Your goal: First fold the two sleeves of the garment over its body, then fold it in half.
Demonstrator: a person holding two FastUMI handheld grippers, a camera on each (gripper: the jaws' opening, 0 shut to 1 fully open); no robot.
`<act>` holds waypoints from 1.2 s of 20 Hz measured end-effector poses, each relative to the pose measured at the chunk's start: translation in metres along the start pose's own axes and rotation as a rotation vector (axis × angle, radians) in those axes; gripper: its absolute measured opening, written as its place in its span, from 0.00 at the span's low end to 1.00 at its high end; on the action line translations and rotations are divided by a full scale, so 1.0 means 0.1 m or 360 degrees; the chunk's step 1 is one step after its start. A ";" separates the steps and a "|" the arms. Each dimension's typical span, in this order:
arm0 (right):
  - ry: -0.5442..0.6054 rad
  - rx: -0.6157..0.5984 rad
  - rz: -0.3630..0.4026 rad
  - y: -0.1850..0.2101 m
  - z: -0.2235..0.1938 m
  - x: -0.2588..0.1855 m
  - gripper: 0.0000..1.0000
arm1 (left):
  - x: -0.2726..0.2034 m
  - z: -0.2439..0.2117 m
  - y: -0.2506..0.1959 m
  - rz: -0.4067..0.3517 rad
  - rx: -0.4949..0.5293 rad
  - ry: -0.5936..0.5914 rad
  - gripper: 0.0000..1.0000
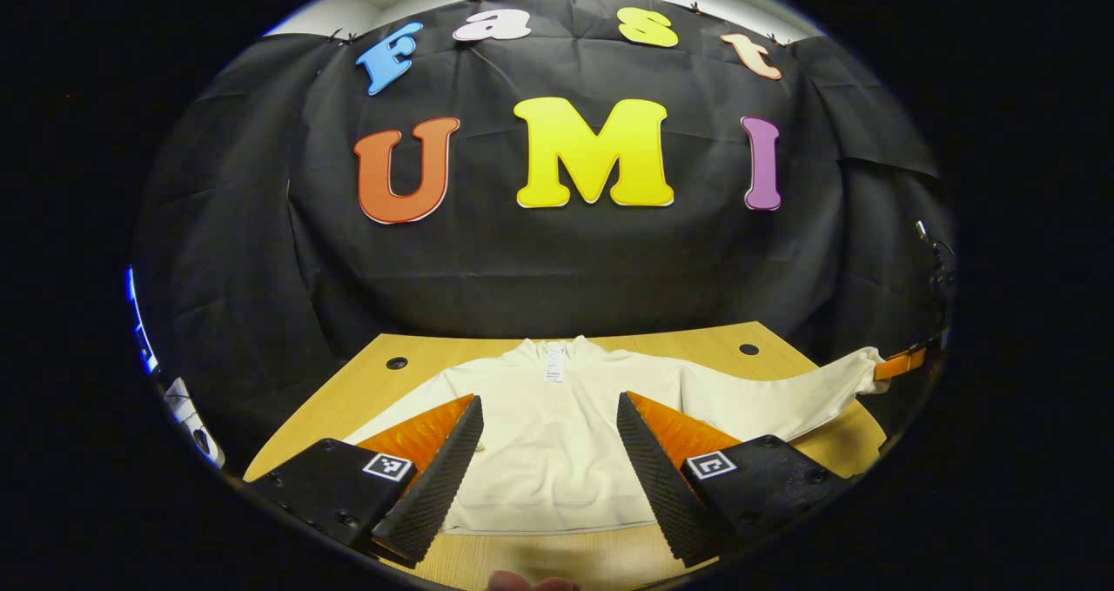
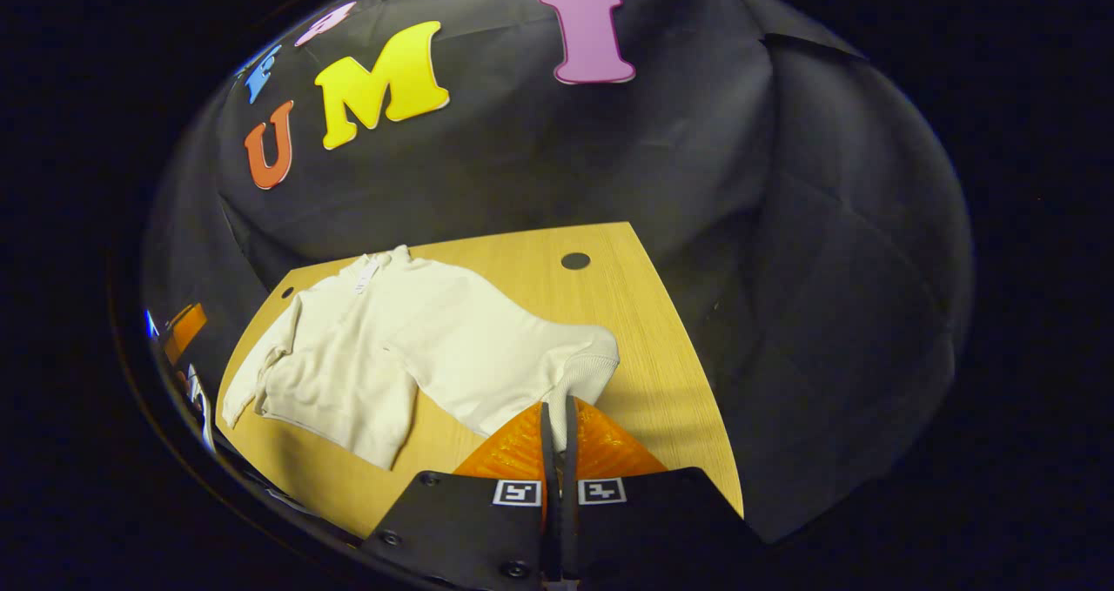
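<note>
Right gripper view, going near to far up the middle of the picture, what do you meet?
Right gripper, shut on the sleeve cuff → bare wooden table → round hole in the table → black cloth wall.

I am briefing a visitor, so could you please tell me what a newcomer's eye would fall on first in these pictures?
First, the cream long-sleeved sweatshirt spread flat on the light wooden table, collar toward the black cloth wall. Next, the right gripper is shut on the ribbed sleeve cuff near the table's right edge. In the left gripper view, the left gripper hangs open over the sweatshirt's body.
</note>
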State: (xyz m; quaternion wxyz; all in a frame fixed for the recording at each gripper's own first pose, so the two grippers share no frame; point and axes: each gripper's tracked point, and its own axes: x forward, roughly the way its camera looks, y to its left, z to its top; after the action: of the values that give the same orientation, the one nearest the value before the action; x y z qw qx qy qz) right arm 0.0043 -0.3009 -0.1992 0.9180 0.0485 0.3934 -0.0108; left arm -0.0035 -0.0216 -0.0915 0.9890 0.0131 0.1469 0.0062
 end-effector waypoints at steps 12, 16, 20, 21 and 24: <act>-0.0231 -0.0377 0.0301 1.93 1.63 0.39 0.00 | -0.11 0.09 0.84 0.0200 -0.0105 -0.0091 0.98; -0.0233 -0.0515 0.0424 2.72 1.79 0.71 0.00 | -0.20 0.02 1.23 0.0313 -0.0151 -0.0086 0.98; -0.0165 -0.0575 0.0517 3.39 1.71 1.07 0.01 | -0.32 -0.05 1.65 0.0416 -0.0204 -0.0062 0.98; -0.0149 -0.0601 0.0531 3.54 1.67 1.16 0.01 | -0.36 -0.05 1.75 0.0441 -0.0191 -0.0066 0.98; -0.0121 -0.0689 0.0588 4.01 1.53 1.49 0.00 | -0.42 -0.07 1.94 0.0485 -0.0149 -0.0070 0.98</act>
State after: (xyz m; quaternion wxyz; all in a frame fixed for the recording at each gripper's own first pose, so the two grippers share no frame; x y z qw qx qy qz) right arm 0.2410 0.0863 -0.1699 0.9076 -0.0781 0.3363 0.2390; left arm -0.0471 0.1715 -0.0808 0.9791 -0.0107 0.1211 0.1628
